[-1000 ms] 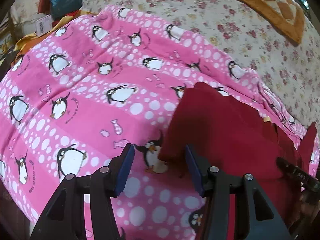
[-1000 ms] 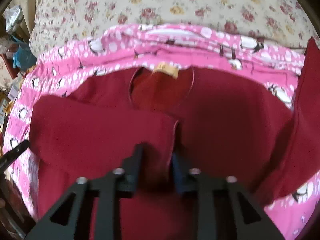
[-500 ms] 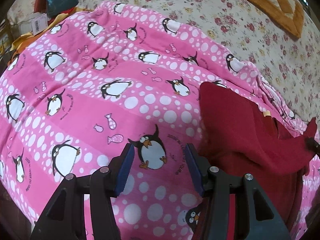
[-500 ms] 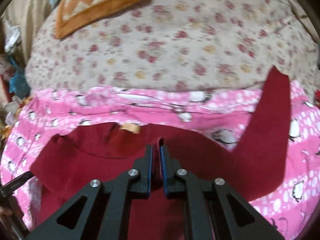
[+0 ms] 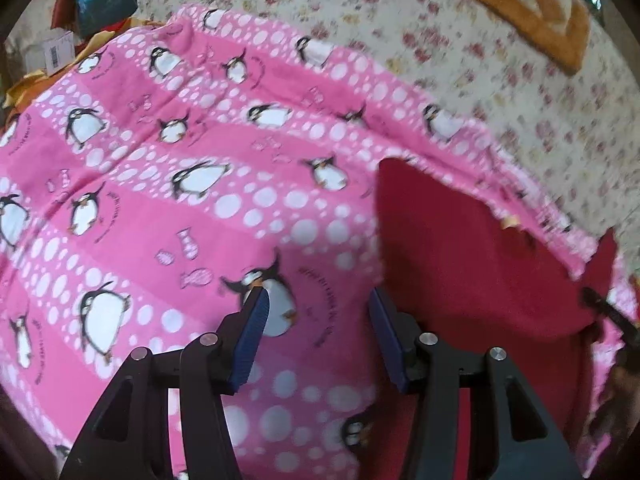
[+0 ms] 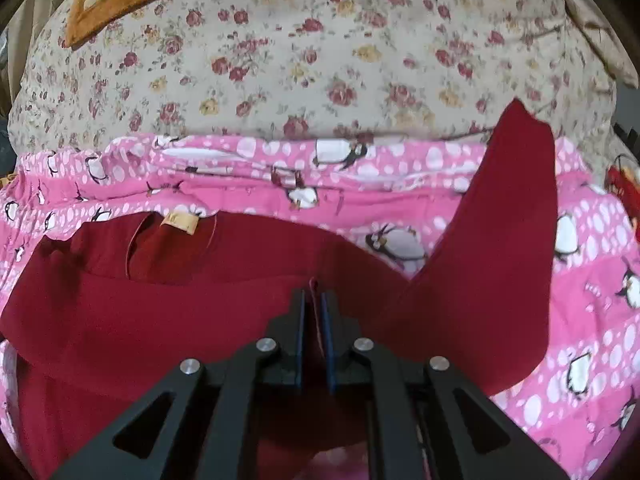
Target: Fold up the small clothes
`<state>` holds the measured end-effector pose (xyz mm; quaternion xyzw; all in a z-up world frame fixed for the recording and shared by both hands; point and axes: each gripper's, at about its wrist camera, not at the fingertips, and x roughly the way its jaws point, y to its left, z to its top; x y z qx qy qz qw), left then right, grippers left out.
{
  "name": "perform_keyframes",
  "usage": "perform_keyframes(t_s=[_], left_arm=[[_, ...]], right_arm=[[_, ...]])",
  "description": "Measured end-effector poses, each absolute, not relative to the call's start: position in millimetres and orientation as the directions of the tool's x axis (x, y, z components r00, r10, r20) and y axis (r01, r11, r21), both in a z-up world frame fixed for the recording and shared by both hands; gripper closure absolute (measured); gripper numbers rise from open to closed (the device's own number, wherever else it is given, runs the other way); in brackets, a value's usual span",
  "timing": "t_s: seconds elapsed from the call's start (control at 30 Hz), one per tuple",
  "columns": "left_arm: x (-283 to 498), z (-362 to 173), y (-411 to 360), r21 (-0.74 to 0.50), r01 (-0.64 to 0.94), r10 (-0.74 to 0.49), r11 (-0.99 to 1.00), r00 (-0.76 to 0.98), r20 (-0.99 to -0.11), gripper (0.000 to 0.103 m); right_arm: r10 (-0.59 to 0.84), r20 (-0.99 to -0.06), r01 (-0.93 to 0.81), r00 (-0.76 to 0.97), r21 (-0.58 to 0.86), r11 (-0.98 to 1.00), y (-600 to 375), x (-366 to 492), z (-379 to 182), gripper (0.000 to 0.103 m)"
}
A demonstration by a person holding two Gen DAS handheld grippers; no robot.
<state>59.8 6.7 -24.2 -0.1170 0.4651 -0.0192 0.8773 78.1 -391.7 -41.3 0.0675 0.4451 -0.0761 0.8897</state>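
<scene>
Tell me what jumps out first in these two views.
The bright pink penguin blanket fills the left view, spread over a flowered bedcover. On it lies a dark red shirt, its edge pinched in the right tongs, one sleeve sticking up. The left tongs hang open above the blanket.

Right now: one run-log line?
left gripper: open, empty | right gripper: shut on red garment edge | surface: pink penguin blanket

No legible text anywhere. Small dark lettering beside the penguins on the pink penguin blanket [image 5: 168, 220], too blurred to read. Tan neck label [image 6: 180, 222] on the red garment [image 6: 200, 304], just below the blanket's bunched edge, with faint unreadable marks. Barcode sticker on a box [image 5: 50, 52] beyond the blanket's far left corner, digits indistinct.
</scene>
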Motion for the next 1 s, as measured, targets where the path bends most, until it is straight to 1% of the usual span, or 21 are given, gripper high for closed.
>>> perform_keyframes(t_s=[0.17,0.3,0.37,0.43,0.57,0.7,0.73,0.8,0.83,0.9,0.93,1.0], left_arm=[[62.9,-13.8,2.0,-0.314,-0.038,-0.230,0.949,0.600,-0.766,0.071],[74.4,-18.4,-2.3,-0.385,-0.033,-0.297,0.922,0.578,-0.761,0.071],[78.9,-22.0,-5.0,-0.394,-0.033,-0.307,0.919,0.568,-0.764,0.071],[82.1,-26.4,-9.9,-0.379,-0.030,-0.299,0.925,0.556,-0.775,0.071],[87.9,-39.1,-14.3,-0.290,-0.056,-0.219,0.955,0.524,-0.823,0.071],[90.4,-47.3,-13.9,-0.275,-0.060,-0.207,0.959,0.511,-0.834,0.072],[90.3,-46.6,-15.2,-0.264,-0.058,-0.198,0.963,0.515,-0.834,0.073],[89.5,-46.1,-18.3,-0.238,-0.049,-0.179,0.970,0.521,-0.835,0.073],[90.1,-47.3,-19.1,-0.233,-0.048,-0.176,0.971,0.518,-0.837,0.073],[89.6,-49.0,-20.2,-0.229,-0.050,-0.171,0.972,0.517,-0.839,0.073],[89.4,-48.7,-20.4,-0.228,-0.050,-0.170,0.973,0.517,-0.839,0.073],[90.6,-48.7,-20.3,-0.228,-0.051,-0.170,0.972,0.517,-0.839,0.073]], right_arm=[[-0.068,-0.817,0.201,0.573,0.060,0.978,-392.7,77.9,-51.5,0.095],[-0.058,-0.823,0.194,0.565,0.065,0.979,-394.9,76.1,-58.6,0.095],[-0.059,-0.822,0.188,0.566,0.059,0.980,-394.1,76.5,-57.8,0.095],[-0.058,-0.821,0.180,0.569,0.055,0.982,-393.3,77.3,-56.1,0.095],[-0.041,-0.805,0.174,0.592,0.078,0.982,-396.2,77.0,-48.5,0.095],[-0.034,-0.776,0.175,0.630,0.099,0.980,-399.6,75.8,-37.6,0.095],[-0.040,-0.769,0.175,0.638,0.094,0.980,-400.0,75.8,-35.8,0.095],[-0.104,-0.756,0.202,0.646,0.037,0.979,-401.5,75.2,-34.6,0.101],[-0.135,-0.750,0.215,0.648,0.010,0.977,-404.2,74.7,-36.3,0.101],[-0.142,-0.773,0.243,0.619,0.017,0.970,-415.8,75.8,-46.4,0.101],[-0.111,-0.799,0.255,0.591,0.055,0.965,-424.4,76.5,-55.3,0.102],[-0.077,-0.807,0.253,0.585,0.091,0.963,-430.9,71.1,-61.4,0.102]])
